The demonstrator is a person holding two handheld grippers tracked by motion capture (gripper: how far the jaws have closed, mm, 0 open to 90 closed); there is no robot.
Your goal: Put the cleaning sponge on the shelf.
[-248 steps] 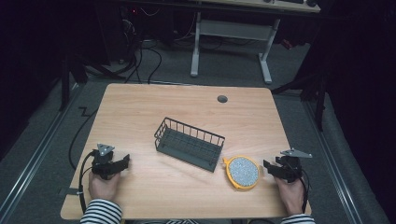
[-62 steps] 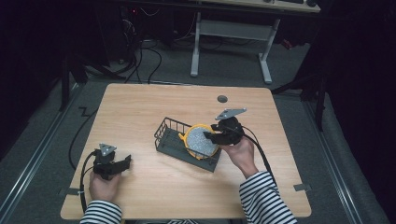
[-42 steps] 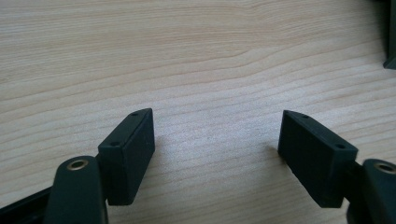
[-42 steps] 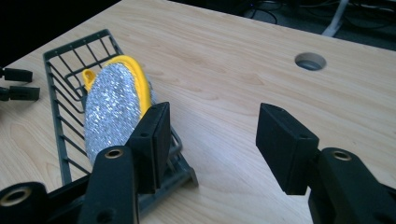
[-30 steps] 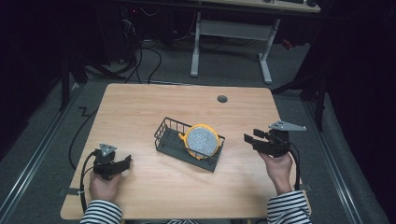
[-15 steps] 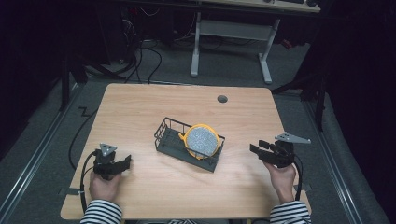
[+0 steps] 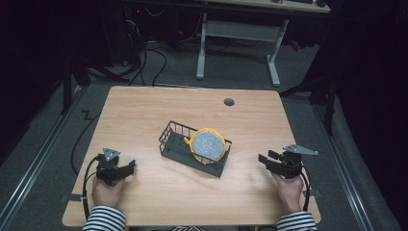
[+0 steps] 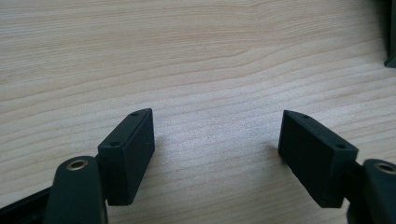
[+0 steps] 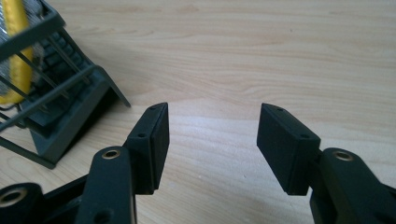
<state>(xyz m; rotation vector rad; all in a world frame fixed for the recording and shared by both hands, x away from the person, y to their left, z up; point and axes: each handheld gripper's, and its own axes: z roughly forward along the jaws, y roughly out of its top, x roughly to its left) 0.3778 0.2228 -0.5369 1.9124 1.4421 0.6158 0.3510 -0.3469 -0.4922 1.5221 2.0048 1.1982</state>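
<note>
A yellow-rimmed plate (image 7: pixel 207 145) with a grey speckled face stands on edge in the dark wire rack (image 7: pixel 171 144) at the table's middle. Its yellow rim (image 9: pixel 18 51) and the rack (image 9: pixel 60 116) show at the left of the right gripper view. My right gripper (image 7: pixel 265 160) rests low at the table's right front, a hand's width right of the rack. Its jaws have just been opening and stand open (image 9: pixel 212 140) with nothing between them. My left gripper (image 7: pixel 129 168) sits at the left front, open (image 8: pixel 217 144) over bare wood, well apart from the rack.
A round cable hole (image 7: pixel 229 102) lies near the wooden table's (image 7: pixel 144 110) far edge. Beyond the table stand a white desk frame (image 7: pixel 235 33) and cables on the dark floor. A rack corner (image 8: pixel 391 61) peeks in at the right edge of the left gripper view.
The right gripper set the plate into the rack, let go and drew back to the right front, sinking toward the table. The left gripper has not moved.
</note>
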